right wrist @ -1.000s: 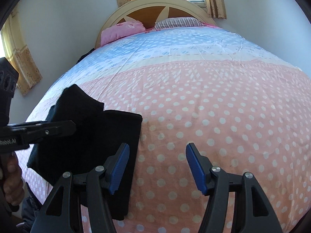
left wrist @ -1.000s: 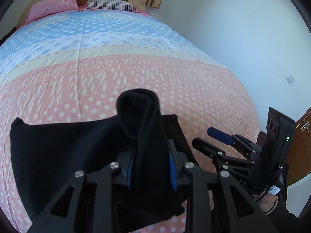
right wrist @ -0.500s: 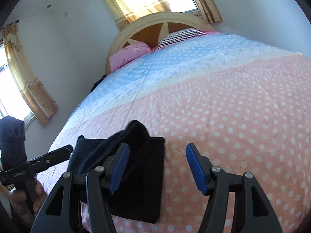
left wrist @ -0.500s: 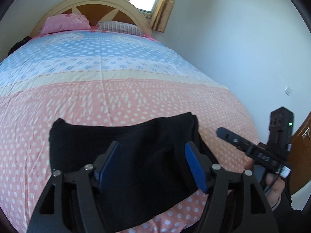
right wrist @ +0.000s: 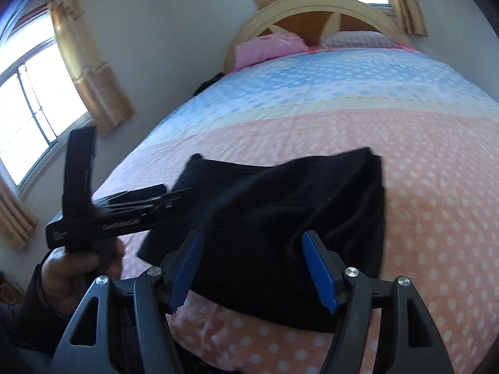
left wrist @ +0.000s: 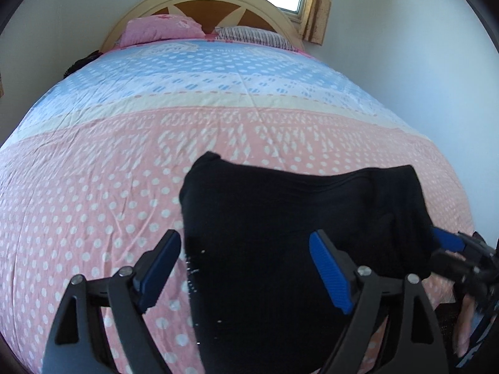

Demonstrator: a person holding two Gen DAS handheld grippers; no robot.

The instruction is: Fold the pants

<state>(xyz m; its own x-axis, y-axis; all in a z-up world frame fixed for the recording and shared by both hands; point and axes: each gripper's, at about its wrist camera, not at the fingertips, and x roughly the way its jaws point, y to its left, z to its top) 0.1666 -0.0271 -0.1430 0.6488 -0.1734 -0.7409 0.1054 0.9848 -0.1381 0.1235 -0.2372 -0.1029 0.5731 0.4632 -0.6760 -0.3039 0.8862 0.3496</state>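
Soft, limp black pants (left wrist: 280, 233) lie folded on the bed (left wrist: 124, 162); both grippers' fingers are opening, empty; pinch a corner.

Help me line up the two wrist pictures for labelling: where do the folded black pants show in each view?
Left wrist: the black pants fill the lower centre and right, running down between the left gripper's fingers.
Right wrist: the black pants lie centre to lower centre, just beyond the right gripper's fingers.
Shared landmark: the pink pillow at the arched headboard, top of both views.
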